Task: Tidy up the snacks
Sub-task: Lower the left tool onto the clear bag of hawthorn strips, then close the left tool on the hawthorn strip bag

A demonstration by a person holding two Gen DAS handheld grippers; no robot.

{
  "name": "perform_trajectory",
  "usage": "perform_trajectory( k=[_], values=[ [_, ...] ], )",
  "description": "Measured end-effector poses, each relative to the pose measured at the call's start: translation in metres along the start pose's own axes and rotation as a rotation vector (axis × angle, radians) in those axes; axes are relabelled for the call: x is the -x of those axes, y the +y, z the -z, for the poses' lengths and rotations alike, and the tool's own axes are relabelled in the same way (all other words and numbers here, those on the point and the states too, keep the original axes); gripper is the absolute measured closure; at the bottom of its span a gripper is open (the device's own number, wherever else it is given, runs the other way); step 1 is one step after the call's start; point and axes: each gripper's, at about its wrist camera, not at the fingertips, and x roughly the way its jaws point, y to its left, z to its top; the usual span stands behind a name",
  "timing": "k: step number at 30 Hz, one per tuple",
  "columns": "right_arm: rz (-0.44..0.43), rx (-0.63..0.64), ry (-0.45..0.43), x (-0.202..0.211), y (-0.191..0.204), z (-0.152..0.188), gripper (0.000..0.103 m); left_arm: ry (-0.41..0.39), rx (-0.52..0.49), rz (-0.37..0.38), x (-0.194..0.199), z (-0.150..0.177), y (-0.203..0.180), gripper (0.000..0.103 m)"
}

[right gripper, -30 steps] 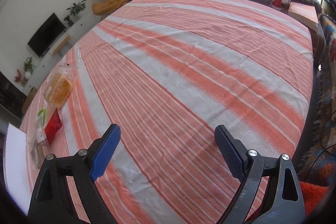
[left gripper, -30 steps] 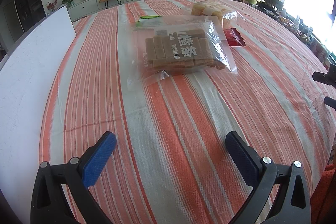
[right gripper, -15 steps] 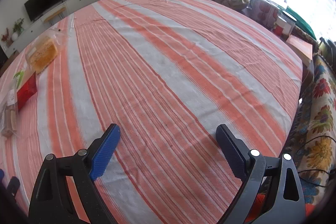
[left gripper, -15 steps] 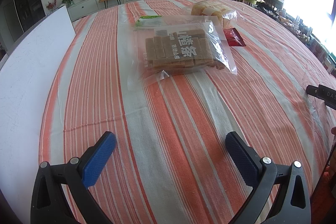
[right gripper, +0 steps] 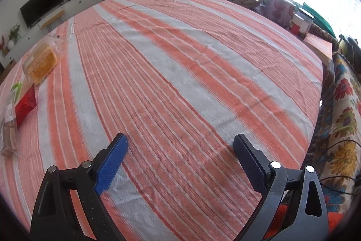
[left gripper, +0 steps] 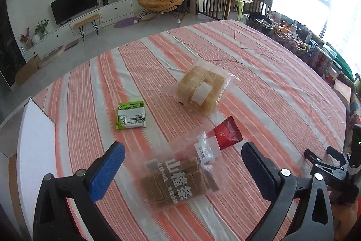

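Jaws wide on left gripper (left gripper: 182, 169), now moved forward over clear bag of brown hawthorn strips (left gripper: 178, 182), lower centre; likely first pick.

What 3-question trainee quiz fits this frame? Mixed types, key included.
1. True or false: the left gripper is open, its fingers straddling the clear bag of brown strips.
2. Which snack lies partly under that bag's far corner?
A. green packet
B. red packet
C. wrapped bread
3. Fill in: the right gripper is open over bare ____, with no snack between its fingers.

Key: 1 true; 2 B; 3 tablecloth.
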Motion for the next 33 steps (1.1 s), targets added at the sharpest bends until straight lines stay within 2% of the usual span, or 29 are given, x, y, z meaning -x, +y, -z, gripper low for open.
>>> perform_trajectory(
  k=[3, 6, 8, 11, 13, 15, 18, 20, 22, 24, 26, 27, 30, 33],
  values=[
    [-0.001, 0.0, 0.0, 0.0, 0.0, 0.0, 0.006, 0.05, -0.009, 0.035, -0.034, -0.012, 0.009, 0.001],
    [-0.004, 0.008, -0.003, 0.0, 0.0, 0.0, 0.006, 0.202, -0.017, 0.161, -0.059, 0.0, 0.012, 0.008],
    [-0.008, 0.011, -0.004, 0.0, -0.001, 0.0, 0.006, 0.269, -0.055, 0.214, -0.055, 0.019, 0.01, 0.01],
    [-0.005, 0.006, -0.004, 0.0, -0.001, 0.0, 0.006, 0.427, -0.156, 0.35, -0.037, 0.058, 0.002, 0.01],
    [0.001, -0.005, -0.005, -0.001, 0.0, -0.001, 0.006, 0.485, -0.248, 0.355, -0.021, 0.08, -0.006, 0.01],
    [0.008, -0.016, -0.004, -0.001, 0.002, -0.002, 0.006, 0.459, -0.301, 0.32, -0.005, 0.089, -0.012, 0.01],
    [0.012, -0.022, -0.001, -0.001, 0.005, -0.002, 0.006, 0.395, -0.21, 0.371, 0.005, 0.087, -0.014, 0.01],
    [0.01, -0.019, 0.001, -0.001, 0.007, -0.002, 0.006, 0.369, -0.186, 0.367, 0.003, 0.088, -0.021, 0.01],
    [0.007, -0.015, 0.002, 0.0, 0.007, -0.001, 0.006, 0.343, -0.204, 0.294, -0.003, 0.092, -0.031, 0.01],
    [0.001, -0.008, 0.003, 0.0, 0.007, -0.001, 0.006, 0.319, -0.194, 0.179, -0.01, 0.1, -0.04, 0.01],
    [-0.004, 0.0, 0.002, 0.0, 0.007, 0.0, 0.006, 0.29, -0.156, 0.036, -0.021, 0.109, -0.04, 0.008],
    [-0.006, 0.001, 0.002, 0.0, 0.006, 0.0, 0.006, 0.268, -0.116, -0.003, -0.022, 0.112, -0.037, 0.004],
    [-0.004, -0.003, 0.002, 0.0, 0.007, 0.0, 0.006, 0.194, 0.039, -0.032, -0.021, 0.124, -0.019, 0.0],
    [0.0, -0.008, 0.004, 0.0, 0.007, 0.0, 0.006, 0.09, 0.092, -0.068, -0.018, 0.133, -0.012, 0.0]
  ],
)
